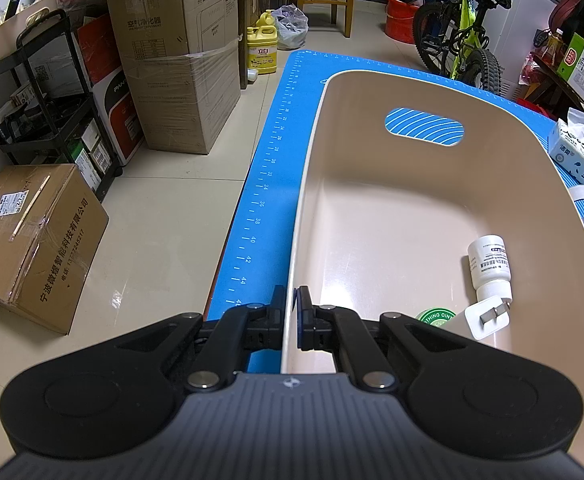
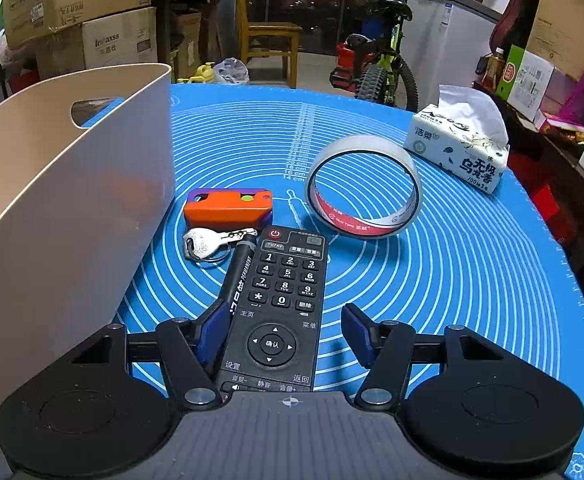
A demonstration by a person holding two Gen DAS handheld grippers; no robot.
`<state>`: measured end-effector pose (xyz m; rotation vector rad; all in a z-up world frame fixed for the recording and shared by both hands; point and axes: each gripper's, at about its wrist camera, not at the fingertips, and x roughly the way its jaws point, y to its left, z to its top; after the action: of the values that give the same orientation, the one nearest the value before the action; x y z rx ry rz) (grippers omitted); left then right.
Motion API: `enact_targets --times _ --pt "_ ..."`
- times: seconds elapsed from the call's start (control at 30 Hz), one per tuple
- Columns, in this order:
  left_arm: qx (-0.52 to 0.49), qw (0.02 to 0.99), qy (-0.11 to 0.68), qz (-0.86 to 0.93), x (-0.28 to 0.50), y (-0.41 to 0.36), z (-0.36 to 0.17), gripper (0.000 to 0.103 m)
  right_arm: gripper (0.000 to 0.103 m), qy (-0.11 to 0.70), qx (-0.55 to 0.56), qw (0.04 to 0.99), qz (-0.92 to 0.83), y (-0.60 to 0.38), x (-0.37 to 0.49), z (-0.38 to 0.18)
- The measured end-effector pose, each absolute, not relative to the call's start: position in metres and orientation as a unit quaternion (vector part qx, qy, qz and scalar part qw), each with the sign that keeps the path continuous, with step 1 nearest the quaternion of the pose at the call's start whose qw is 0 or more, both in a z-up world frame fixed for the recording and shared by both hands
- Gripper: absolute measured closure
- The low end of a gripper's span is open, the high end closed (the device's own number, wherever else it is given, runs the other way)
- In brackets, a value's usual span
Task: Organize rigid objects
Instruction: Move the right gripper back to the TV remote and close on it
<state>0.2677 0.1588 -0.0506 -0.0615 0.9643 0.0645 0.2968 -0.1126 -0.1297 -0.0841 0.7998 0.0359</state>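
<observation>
Pinching the near rim of the bin, the left gripper has its fingers narrowed onto the thin wall, one outside and one inside, so the bin is judged to be steadied while things are dropped in. A white bottle, a charger and a green tin already lie at the bin's near end.

On the blue mat over the surface, the remote is straddled by the right gripper. Its fingers are fairly wide and closing, with the remote between them but not yet pressed. A marker lies against the remote's left edge, so the left pad may catch it too. Key, orange block and tape are left waiting just beyond, beside the bin.
</observation>
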Motion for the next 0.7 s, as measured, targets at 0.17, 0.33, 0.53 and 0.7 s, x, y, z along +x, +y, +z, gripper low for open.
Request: enact_targets --times 0.17,0.33,0.53,0.7 --pt "-0.030 0.885 0.463 0.031 0.268 0.158 -0.051 0.097 0.034 0.386 -0.068 0.920 0.007 -0.106 0.294 -0.129" --pt "-0.029 0.885 0.464 0.031 0.268 0.159 -0.051 0.097 0.034 0.389 -0.083 0.917 0.002 -0.104 0.297 -0.134" --pt "-0.030 0.885 0.464 0.030 0.267 0.160 -0.050 0.097 0.046 0.396 -0.056 0.916 0.013 -0.109 0.302 -0.142" --pt "-0.030 0.885 0.464 0.030 0.268 0.160 -0.050 0.097 0.048 0.396 -0.029 0.918 0.014 -0.114 0.299 -0.141"
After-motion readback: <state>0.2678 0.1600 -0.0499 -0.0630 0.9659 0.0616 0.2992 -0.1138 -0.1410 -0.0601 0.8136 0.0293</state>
